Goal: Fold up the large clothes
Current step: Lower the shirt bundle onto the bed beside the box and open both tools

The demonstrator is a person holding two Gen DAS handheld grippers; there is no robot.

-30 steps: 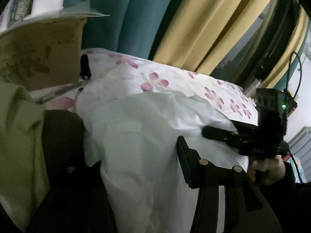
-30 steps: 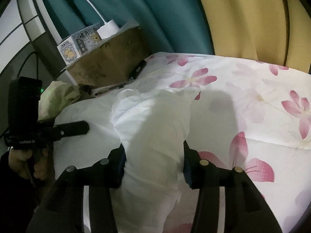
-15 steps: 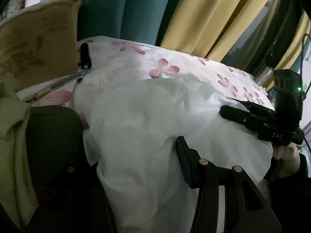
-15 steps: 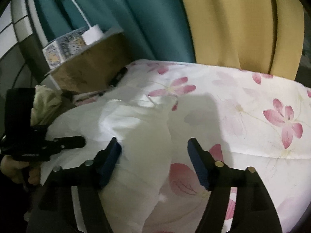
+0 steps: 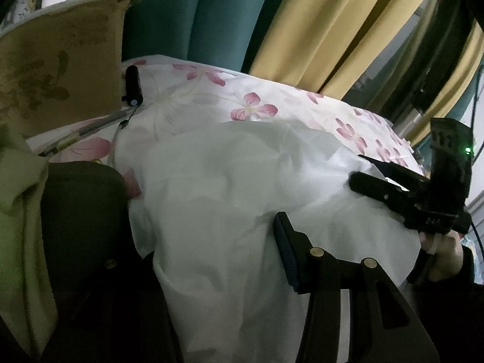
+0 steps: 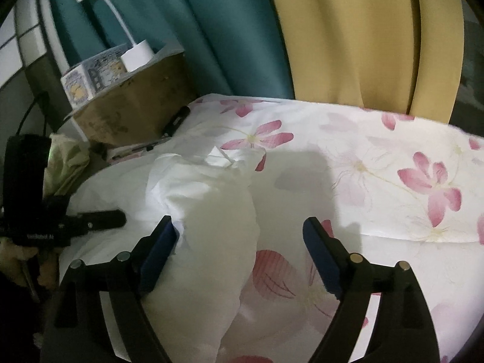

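Note:
A large white garment (image 5: 230,199) lies bunched on a bed with a pink-flower sheet (image 5: 254,109). In the left wrist view it fills the middle and drapes over my left gripper (image 5: 211,242); only the right finger (image 5: 287,251) shows, the left one is hidden by cloth and a dark shape. My right gripper (image 6: 239,248) is open, its blue-padded fingers (image 6: 158,254) wide apart astride a raised fold of the garment (image 6: 211,217), gripping nothing. The right gripper also shows in the left wrist view (image 5: 378,181), resting on the garment's right edge.
A cardboard box (image 6: 133,109) with a white lamp (image 6: 136,51) stands at the bed's head, left. A black cylinder (image 5: 133,86) and pens lie beside it. Green cloth (image 5: 21,211) is at far left. Teal and yellow curtains (image 6: 348,36) hang behind the bed.
My right gripper opened and let go of the garment fold it had pinched; the cloth settled lower and spread across the bed. The left gripper dipped nearer the bed.

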